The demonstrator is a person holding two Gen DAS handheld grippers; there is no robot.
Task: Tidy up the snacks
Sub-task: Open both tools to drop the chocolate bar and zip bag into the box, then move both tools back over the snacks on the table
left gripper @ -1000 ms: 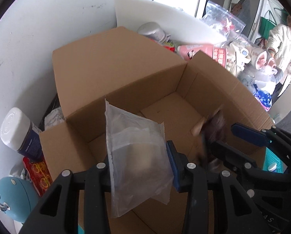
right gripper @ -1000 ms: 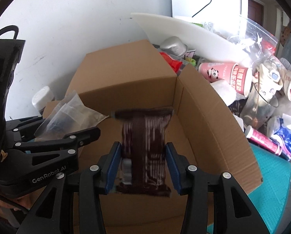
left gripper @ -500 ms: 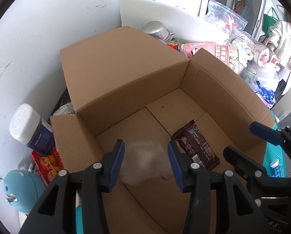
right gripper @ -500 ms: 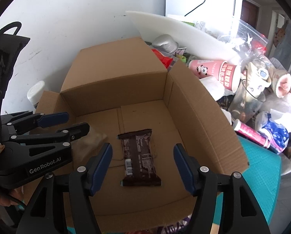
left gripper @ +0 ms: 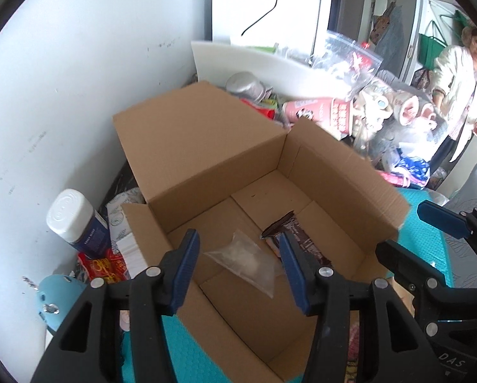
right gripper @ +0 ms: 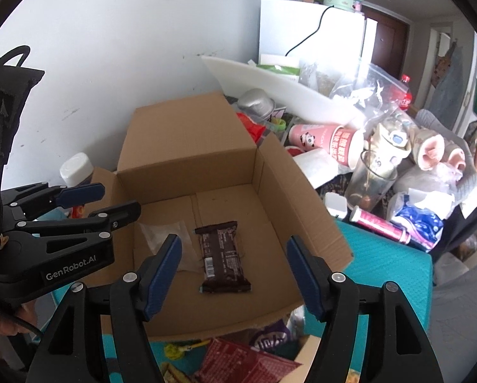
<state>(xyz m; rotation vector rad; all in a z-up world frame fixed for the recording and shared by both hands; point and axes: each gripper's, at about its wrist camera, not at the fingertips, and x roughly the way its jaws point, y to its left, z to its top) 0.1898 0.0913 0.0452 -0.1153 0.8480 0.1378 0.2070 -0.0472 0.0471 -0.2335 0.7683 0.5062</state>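
Observation:
An open cardboard box stands against the white wall. On its floor lie a clear plastic bag and, to its right, a dark brown snack bar. My left gripper hovers above the bag with its jaws opening and nothing pressed between the pads. My right gripper hangs over the bar, its jaws also opening and empty. Each gripper shows in the other's view, the right gripper beside the box's right flap and the left gripper over the left flap.
A white-lidded blue jar and a red packet sit left of the box. A pink cup, a glass, zip bags and plush toys crowd the right. More snack packets lie on the teal mat. A person stands far right.
The left gripper let go of the clear bag and the right let go of the brown bar; both now lie in the box. Both grippers rose and drew back, jaws wider.

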